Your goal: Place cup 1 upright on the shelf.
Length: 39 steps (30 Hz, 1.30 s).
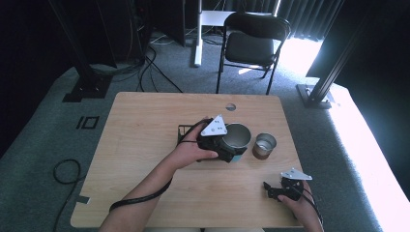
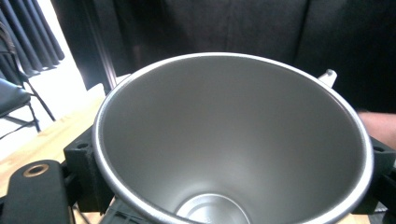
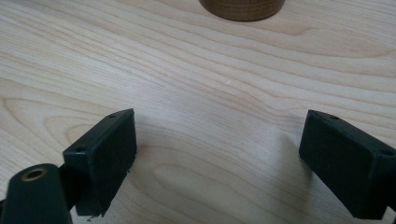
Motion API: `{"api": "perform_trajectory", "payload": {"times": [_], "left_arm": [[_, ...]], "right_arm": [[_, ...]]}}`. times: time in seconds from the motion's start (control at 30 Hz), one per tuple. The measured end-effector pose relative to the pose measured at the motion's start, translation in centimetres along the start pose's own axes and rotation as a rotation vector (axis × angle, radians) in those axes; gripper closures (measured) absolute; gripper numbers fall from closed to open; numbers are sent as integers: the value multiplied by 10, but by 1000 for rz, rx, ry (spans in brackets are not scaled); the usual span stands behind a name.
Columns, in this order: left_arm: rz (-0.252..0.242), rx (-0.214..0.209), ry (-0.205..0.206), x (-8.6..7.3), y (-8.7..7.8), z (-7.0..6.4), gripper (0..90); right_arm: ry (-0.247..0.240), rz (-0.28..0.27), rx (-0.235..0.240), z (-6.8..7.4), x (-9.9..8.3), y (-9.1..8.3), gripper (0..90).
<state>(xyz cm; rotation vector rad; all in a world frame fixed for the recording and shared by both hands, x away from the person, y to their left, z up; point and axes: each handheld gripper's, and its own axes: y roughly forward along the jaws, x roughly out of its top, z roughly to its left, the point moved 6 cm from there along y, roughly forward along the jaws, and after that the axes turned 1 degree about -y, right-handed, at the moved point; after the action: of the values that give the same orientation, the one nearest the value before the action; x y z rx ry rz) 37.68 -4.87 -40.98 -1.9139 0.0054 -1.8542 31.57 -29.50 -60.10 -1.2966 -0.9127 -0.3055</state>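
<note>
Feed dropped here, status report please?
Left gripper shut on steel cup. Right gripper open, empty, near table edge. Small cup right beside it.

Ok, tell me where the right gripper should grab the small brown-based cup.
Grip the small cup across its round side wall, coming in level from the near right, where the open right gripper already faces it. It stands upright, and the steel cup crowds its left.

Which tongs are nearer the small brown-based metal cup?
Left. The left tongs, clamped on the large steel cup, sit just beside the small brown-based metal cup; the right tongs rest open, nearer the table's front edge.
</note>
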Motion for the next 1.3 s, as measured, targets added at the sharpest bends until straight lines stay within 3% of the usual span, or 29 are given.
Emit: {"api": "perform_trajectory", "payload": {"times": [0.6, 0.83, 1.3], "left_arm": [[-37, 128, -65, 2, -39, 43, 136], [-27, 192, -77, -7, -51, 61, 137], [-23, 295, -143, -37, -61, 89, 137]], "right_arm": [[1, -1, 0, 0, 0, 0, 107], [0, -1, 0, 0, 0, 0, 107], [0, 0, 0, 0, 0, 0, 107]]}}
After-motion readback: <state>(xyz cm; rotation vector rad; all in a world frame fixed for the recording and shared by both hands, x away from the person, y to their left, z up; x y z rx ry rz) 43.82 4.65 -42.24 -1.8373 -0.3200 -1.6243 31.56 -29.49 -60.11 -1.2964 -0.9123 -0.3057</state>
